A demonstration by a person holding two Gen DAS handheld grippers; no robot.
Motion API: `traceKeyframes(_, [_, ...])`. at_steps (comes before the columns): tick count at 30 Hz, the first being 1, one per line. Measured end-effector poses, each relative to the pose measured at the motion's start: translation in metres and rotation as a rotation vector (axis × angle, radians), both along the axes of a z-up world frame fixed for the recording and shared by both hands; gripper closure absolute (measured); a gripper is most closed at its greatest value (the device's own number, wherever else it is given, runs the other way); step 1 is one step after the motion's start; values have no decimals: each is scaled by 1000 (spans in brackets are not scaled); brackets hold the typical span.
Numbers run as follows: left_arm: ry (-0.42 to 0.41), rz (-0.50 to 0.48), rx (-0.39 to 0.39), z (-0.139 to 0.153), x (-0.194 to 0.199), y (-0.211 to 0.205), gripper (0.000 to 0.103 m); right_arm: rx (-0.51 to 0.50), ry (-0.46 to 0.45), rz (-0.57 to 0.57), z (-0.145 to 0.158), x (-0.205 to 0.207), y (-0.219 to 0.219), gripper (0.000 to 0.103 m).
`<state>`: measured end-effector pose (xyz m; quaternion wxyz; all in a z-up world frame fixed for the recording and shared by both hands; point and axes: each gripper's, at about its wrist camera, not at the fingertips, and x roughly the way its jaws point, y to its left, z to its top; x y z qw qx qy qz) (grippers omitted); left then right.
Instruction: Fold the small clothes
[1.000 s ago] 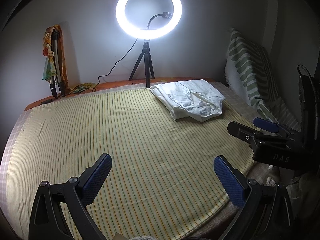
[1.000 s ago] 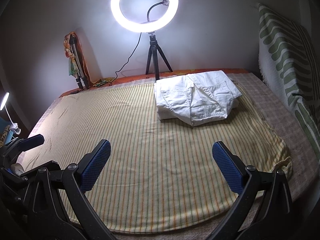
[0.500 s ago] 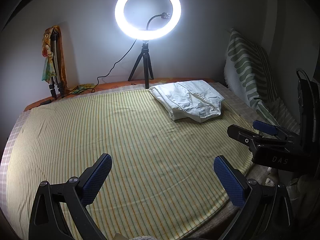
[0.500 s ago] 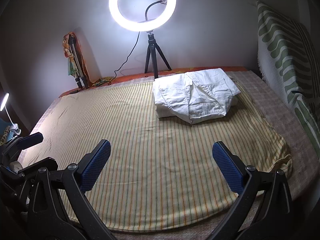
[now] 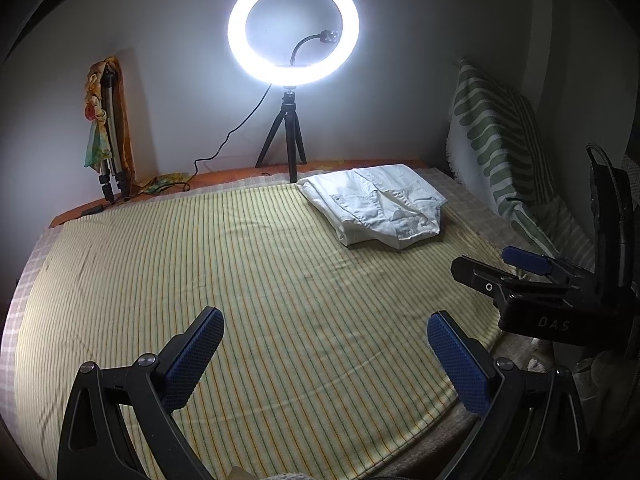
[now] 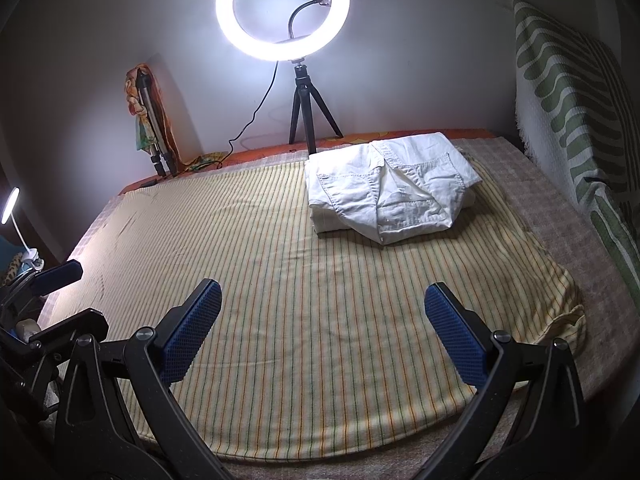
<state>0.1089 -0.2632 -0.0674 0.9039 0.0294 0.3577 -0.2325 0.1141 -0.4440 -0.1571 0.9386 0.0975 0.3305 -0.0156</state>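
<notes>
A white folded garment [image 5: 376,206] lies at the far right of the yellow striped sheet [image 5: 240,280], near the ring light's tripod; it also shows in the right wrist view [image 6: 388,186]. My left gripper [image 5: 324,360] is open and empty above the sheet's near edge, far from the garment. My right gripper [image 6: 322,330] is open and empty too, also at the near edge; it shows from the side in the left wrist view [image 5: 520,276]. The left gripper shows at the left edge of the right wrist view [image 6: 52,280].
A lit ring light on a black tripod [image 5: 290,136] stands at the back by the wall. A folded tripod with a coloured cloth [image 5: 106,136] leans at the back left. A green-and-white patterned cover [image 6: 572,104] stands along the right side. A small lamp [image 6: 10,206] glows at far left.
Both grippers have stayed open and drifted only slightly; the garment sits a little further back and higher in view. Nothing was grasped or moved.
</notes>
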Motion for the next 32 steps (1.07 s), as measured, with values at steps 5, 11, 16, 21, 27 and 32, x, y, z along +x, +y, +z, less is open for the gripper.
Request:
traceKeyframes(5, [-6, -4, 2, 1, -2, -1, 0, 1, 0, 1, 0, 1, -1, 0])
traceKeyframes(11, [-6, -6, 4, 1, -1, -2, 0, 4, 0, 7, 0, 0, -1, 0])
traceKeyframes(16, [-3, -7, 1, 2, -1, -2, 0, 4, 6, 15, -2, 1, 0, 0])
traceKeyframes(21, [-3, -8, 4, 2, 0, -3, 0, 5, 7, 11, -3, 1, 0, 0])
traceKeyframes(27, [-13, -5, 12, 0, -1, -4, 0, 11, 17, 13, -9, 0, -2, 0])
traceKeyframes(32, [-10, -25, 15, -4, 2, -10, 0, 11, 30, 14, -15, 5, -13, 0])
